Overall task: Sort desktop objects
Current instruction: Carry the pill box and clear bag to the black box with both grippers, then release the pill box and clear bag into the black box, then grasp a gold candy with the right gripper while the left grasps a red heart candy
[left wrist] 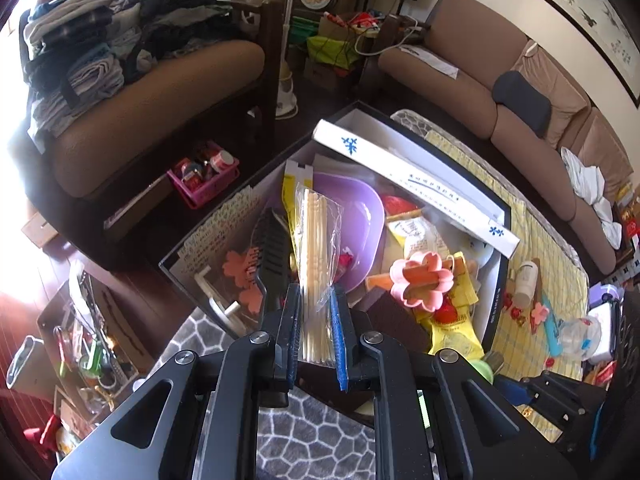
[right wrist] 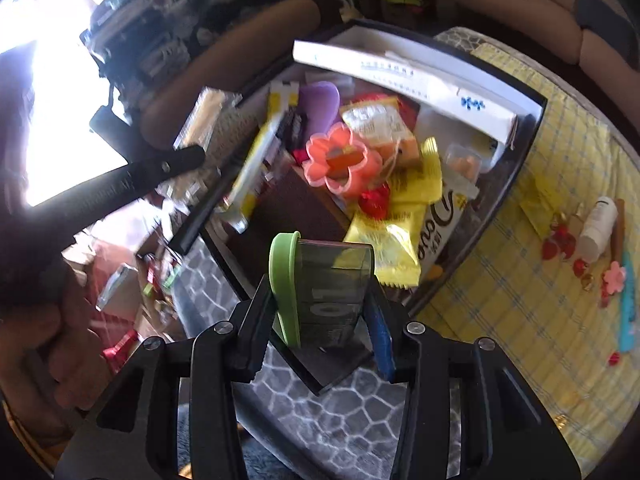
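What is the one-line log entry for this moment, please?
left tool: shut on chopstick packet | right tool: shut on green-lidded container | both above box

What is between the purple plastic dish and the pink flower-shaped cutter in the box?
In the left wrist view, a red wrapper and a pale printed packet lie between the purple plastic dish and pink flower-shaped cutter.

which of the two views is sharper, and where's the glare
Left wrist view: sharper; the print on the white box can be made out, and the bagged sticks look crisp; window glare burns out the left edge. Right wrist view: smeared by motion, the pink flower and yellow packets soft; a blown-out window fills the upper left.
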`<state>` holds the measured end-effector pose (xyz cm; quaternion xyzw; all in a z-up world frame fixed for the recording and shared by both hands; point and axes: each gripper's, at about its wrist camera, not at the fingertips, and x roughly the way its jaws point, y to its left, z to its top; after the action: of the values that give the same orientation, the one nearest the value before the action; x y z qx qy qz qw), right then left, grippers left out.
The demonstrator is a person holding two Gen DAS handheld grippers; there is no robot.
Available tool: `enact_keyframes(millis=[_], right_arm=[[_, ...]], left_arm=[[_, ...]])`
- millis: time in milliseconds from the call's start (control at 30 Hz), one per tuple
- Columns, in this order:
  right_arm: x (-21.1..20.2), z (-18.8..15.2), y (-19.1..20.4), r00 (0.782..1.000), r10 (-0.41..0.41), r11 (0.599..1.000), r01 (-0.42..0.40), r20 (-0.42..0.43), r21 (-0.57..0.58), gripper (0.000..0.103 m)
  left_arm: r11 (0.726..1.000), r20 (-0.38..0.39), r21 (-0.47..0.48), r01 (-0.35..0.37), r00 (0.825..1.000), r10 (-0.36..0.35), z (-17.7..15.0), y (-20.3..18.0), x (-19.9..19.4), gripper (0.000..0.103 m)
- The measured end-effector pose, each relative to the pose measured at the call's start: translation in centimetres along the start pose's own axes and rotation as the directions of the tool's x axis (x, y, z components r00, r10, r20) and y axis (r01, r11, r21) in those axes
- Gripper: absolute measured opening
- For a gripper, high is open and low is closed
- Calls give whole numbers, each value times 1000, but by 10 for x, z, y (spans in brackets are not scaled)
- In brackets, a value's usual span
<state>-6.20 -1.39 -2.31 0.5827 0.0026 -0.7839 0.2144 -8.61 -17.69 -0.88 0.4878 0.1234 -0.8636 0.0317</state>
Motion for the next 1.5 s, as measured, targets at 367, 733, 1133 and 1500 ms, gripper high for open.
enact_keyframes(millis=[367, 733, 1133, 1500], right_arm=[[-29, -7, -15, 996, -48, 999, 46, 70, 25, 66], [-95, -26, -90, 957, -65, 962, -15, 283, 273, 67], [-182, -134, -197, 845, -295, 785, -51, 445, 617, 67], [-161, -228, -255, 853, -369, 709, 2, 369, 705, 57]], left_arm=[[999, -12, 6, -32, 999, 32, 0, -2, 4, 19], [996, 105, -27, 86, 991, -83, 7, -23, -32, 77], [899, -11, 281, 336, 938, -347, -33, -180, -40, 83], [875, -135, 430, 223, 974, -182, -80, -259, 12, 92]])
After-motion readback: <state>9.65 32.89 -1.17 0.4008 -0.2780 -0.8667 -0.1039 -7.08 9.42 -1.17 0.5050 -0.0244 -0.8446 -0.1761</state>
